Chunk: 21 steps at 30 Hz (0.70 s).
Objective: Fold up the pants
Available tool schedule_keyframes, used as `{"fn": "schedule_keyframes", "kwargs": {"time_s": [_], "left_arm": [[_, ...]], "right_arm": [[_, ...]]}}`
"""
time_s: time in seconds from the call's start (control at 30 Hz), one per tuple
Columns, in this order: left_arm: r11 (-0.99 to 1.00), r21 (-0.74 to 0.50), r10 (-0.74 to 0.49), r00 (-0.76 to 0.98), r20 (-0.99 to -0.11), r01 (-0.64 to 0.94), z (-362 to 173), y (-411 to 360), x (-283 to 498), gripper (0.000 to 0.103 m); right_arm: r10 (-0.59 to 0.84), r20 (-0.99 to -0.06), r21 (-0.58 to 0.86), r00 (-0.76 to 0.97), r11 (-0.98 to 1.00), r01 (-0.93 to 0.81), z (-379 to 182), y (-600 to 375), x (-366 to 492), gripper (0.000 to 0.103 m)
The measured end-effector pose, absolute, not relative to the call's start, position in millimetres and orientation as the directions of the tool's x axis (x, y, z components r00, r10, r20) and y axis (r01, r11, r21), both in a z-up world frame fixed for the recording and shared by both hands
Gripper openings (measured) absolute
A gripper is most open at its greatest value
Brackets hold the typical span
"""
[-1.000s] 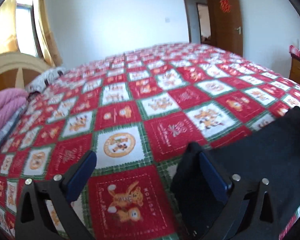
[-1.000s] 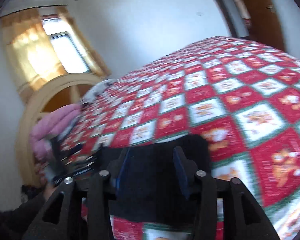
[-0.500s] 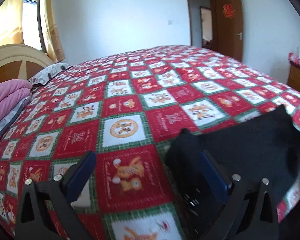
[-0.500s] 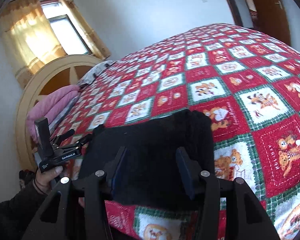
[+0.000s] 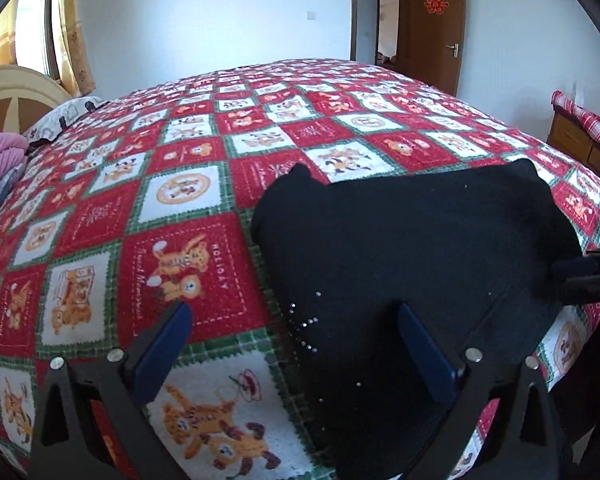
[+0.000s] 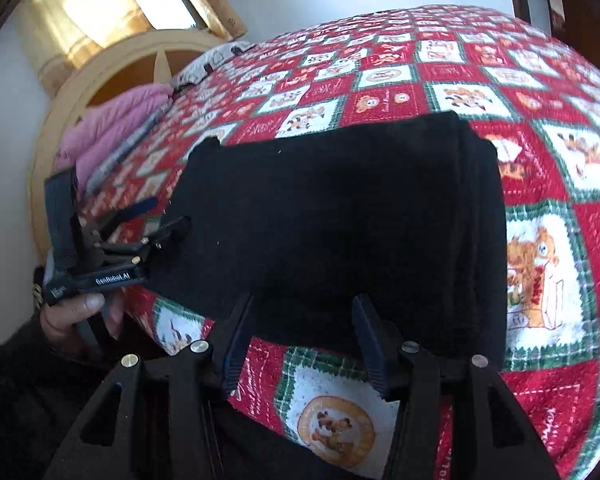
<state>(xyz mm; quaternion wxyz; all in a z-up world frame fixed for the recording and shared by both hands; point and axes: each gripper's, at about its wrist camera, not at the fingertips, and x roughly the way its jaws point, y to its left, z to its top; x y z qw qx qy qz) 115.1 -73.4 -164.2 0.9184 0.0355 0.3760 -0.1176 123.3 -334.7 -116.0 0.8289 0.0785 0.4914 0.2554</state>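
Pants (image 5: pixel 412 240) lie folded in a dark block at the near edge of the bed (image 5: pixel 228 160). Your left gripper (image 5: pixel 292 344) and right gripper (image 6: pixel 304 336) both gape, holding nothing. Risk: a jaw snagging the top layer would drag the fold open.

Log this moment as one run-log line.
stage: pants folded | black pants: compact stack on bedspread | left gripper: open, empty | right gripper: open, empty

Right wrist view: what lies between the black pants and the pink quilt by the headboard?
In the right wrist view, only red patterned bedspread separates the black pants from the pink quilt; the left gripper sits lower, at the pants' left edge.
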Motion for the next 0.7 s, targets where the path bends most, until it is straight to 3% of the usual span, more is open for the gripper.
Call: {"fn": "schedule_keyframes", "kwargs": {"time_s": [0.23,0.33,0.47,0.7], "left_arm": [[0.97,-0.09,-0.221,0.666,-0.713,0.225,-162.2,-67.6,115.4,0.103],[0.965,-0.108,-0.245,0.672,-0.699,0.239,-156.5,-68.9,112.9,0.103],[0.96,-0.114,-0.26,0.674,-0.691,0.254,-153.7,-73.0,112.4,0.103],[0.954,-0.11,-0.275,0.665,-0.695,0.279,-156.6,-81.2,118.1,0.103]], "right_arm": [[0.481,-0.781,0.342,0.398,0.863,-0.371,-107.9,-329.1,118.0,0.052],[0.489,-0.723,0.327,0.489,0.865,-0.381,-80.3,-338.3,111.0,0.052],[0.467,-0.681,0.353,0.564,0.884,-0.307,-69.0,-366.2,114.6,0.053],[0.428,-0.695,0.396,0.578,0.899,-0.188,-84.6,-395.7,125.5,0.055]]}}
